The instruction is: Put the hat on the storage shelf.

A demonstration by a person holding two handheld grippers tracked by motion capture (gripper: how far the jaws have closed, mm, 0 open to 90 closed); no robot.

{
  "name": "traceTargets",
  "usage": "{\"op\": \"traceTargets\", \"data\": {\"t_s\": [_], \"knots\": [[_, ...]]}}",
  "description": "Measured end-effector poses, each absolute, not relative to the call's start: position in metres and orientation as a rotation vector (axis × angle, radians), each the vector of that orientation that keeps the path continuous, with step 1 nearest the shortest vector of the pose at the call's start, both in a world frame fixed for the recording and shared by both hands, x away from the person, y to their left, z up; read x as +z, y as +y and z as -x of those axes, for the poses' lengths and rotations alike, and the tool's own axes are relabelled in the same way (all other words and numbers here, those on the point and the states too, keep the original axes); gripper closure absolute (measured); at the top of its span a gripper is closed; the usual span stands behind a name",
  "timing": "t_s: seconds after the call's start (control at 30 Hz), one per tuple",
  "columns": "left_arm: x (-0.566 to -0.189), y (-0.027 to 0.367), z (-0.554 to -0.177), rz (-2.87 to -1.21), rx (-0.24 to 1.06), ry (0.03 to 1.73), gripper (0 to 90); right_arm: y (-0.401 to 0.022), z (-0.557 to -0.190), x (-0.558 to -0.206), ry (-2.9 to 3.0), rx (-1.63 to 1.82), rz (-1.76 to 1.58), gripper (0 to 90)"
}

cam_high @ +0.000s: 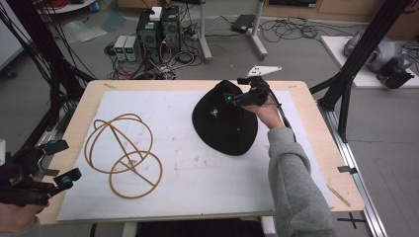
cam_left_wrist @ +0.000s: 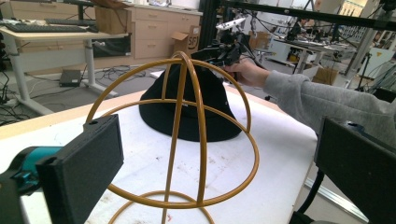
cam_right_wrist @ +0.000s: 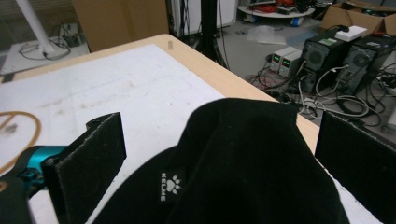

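Hat lies between the open right hand-held gripper jaws.

My left gripper sits at the bottom left corner of the high view, and the frame's edge cuts off my hand behind it. In its own view both black jaws run out of the bottom edge, and so does the foot of the wire hat stand. The stand's hoops cross in front of the black hat and break up its outline. In the right gripper view the hat spills past the bottom edge, so its brim is lost. Its small white label is too tiny to read from above. My right gripper covers part of the hat's crown.
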State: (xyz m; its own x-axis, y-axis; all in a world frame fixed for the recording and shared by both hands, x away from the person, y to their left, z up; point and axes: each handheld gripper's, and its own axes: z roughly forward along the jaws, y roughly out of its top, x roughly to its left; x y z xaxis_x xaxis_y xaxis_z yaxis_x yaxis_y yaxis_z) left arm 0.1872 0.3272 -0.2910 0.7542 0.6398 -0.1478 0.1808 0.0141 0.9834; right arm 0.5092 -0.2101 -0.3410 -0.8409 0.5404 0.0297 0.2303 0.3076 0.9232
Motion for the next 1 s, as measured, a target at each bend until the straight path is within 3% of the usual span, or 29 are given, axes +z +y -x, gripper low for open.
{"op": "traceTargets", "data": {"t_s": [0.37, 0.53, 0.63, 0.77, 1.0], "knots": [[-0.2924, 0.3276, -0.1881, -1.549, 0.402, 0.697, 1.7, -0.2084, -0.5118, -0.3445, 2.291, 1.524, -0.746, 1.1], [-0.2917, 0.3281, -0.1878, -1.537, 0.385, 0.685, 1.7, -0.2074, -0.5124, -0.3460, 2.299, 1.485, -0.752, 5.4], [-0.2926, 0.3286, -0.1881, -1.539, 0.383, 0.685, 1.7, -0.2057, -0.5131, -0.3482, 2.333, 1.448, -0.755, 19.2], [-0.2951, 0.3315, -0.1895, -1.532, 0.380, 0.700, 1.7, -0.2047, -0.5125, -0.3481, 2.337, 1.420, -0.755, 27.7], [-0.2941, 0.3310, -0.1894, -1.535, 0.380, 0.694, 1.7, -0.2063, -0.5100, -0.3450, 2.330, 1.379, -0.760, 70.4]]}}
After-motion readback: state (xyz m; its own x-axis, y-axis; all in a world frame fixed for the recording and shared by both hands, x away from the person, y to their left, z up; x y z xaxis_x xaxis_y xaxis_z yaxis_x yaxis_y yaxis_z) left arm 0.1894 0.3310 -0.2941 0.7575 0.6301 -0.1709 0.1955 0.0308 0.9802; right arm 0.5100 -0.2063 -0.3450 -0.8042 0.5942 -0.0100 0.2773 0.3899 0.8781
